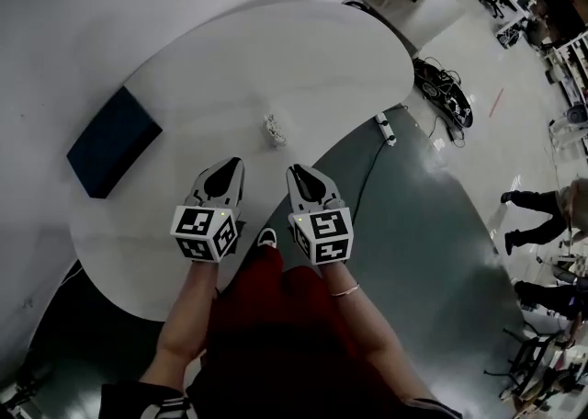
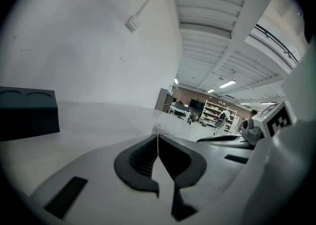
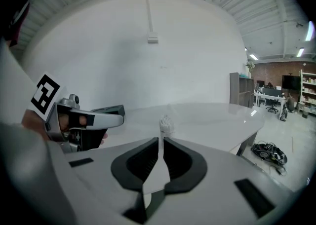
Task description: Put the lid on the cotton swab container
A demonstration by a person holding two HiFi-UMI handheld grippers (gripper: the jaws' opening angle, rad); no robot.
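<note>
waiting at the start: left tool [image 1: 236,163] and right tool [image 1: 294,170] both pressed together, empty. swab container [image 1: 274,129] stands ahead on the counter [image 1: 303,59]; lid unseen, so next likely find and pinch it.

Dark blue box [image 1: 114,141] on white table [image 1: 303,68]

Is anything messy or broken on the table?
Nothing looks spilled or broken. The cotton swab container stands upright on the white table, with its swab tips bare on top.
</note>
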